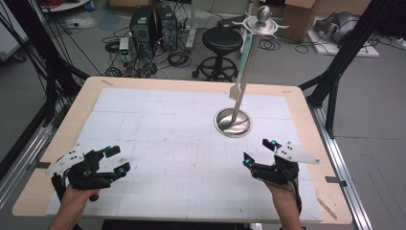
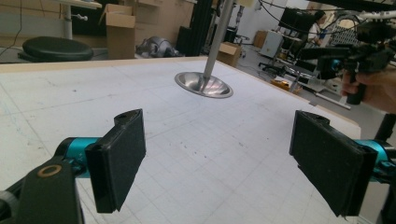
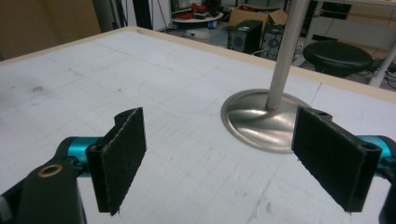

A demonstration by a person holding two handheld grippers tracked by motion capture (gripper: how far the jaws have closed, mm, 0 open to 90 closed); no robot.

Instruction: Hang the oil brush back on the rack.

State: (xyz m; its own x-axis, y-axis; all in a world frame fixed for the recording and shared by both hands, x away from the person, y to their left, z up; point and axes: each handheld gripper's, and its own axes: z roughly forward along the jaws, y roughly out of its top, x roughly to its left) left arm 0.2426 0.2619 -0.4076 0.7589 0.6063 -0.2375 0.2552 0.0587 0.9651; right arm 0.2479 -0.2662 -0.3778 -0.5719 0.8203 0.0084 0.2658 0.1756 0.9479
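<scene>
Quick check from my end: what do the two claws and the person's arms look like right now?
Both are black handheld units. The left claw and right claw each have teal-blue fittings behind flat black rectangular pads, and each carries a pale grey three-cornered plate dotted with small dark marks. A black cable runs back along the right forearm. The forearms are bare, with no sleeves in sight.

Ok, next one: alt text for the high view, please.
A metal stand with a tall pole rises from a white gridded table. Near the front edge a person's hands hold the left gripper and right gripper, both open and empty.
</scene>
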